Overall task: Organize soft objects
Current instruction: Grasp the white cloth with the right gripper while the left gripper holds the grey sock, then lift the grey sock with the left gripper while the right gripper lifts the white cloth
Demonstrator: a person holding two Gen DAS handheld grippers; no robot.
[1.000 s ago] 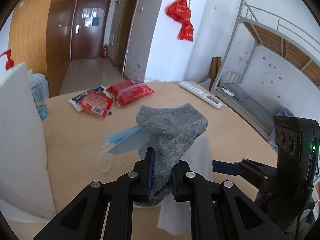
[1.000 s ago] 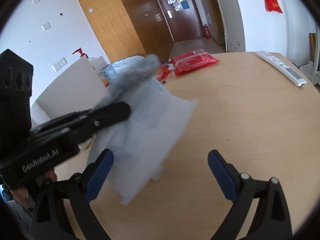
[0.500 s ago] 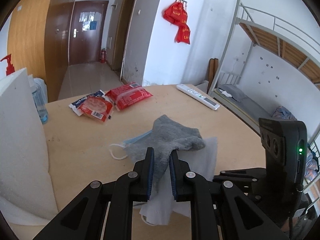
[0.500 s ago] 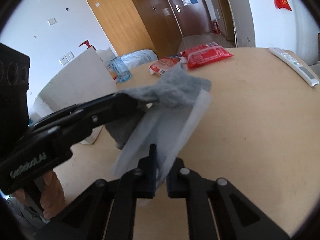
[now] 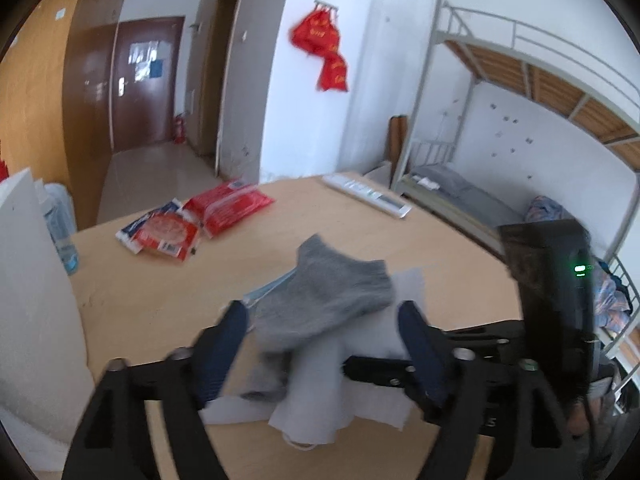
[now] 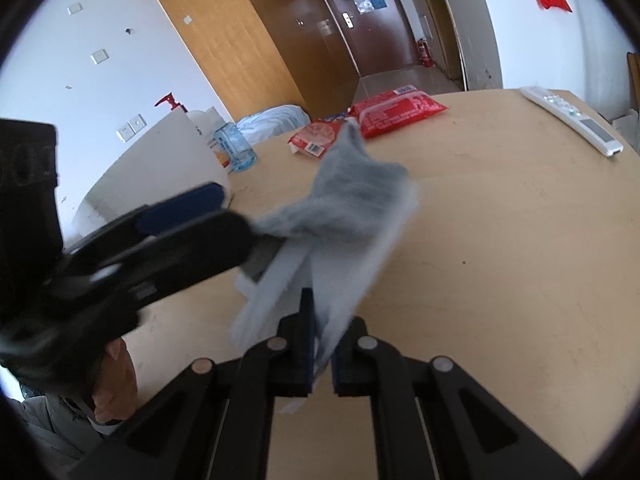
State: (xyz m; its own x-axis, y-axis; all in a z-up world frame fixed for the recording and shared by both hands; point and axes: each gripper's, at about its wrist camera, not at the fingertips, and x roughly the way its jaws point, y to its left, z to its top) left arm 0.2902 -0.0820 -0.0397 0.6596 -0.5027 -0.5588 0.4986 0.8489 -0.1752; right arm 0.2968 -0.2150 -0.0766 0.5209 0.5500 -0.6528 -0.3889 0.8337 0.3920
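Note:
A grey sock [image 5: 332, 296] lies on top of a white cloth [image 5: 372, 400], with the edge of a blue face mask [image 5: 268, 292] showing under it. My left gripper [image 5: 320, 312] is opening; the sock sits between its jaws and the pads stand clear of it. The right wrist view shows the sock [image 6: 360, 196] draped over the cloth [image 6: 344, 272], and my right gripper [image 6: 320, 308] shut on the cloth's near edge. That view also shows the left gripper [image 6: 232, 212] coming in from the left. The right gripper [image 5: 356, 362] reaches under the cloth from the right.
On the round wooden table [image 5: 140, 300] lie a red packet [image 5: 228, 208], a red and white snack pack [image 5: 164, 232] and a white remote [image 5: 368, 196] at the far side. A white board [image 5: 28, 280] and a water bottle [image 5: 60, 220] stand left. A bunk bed stands right.
The right gripper closed on the white cloth. The left gripper, shut on the grey sock before, has spread its jaws. The sock has sunk onto the cloth.

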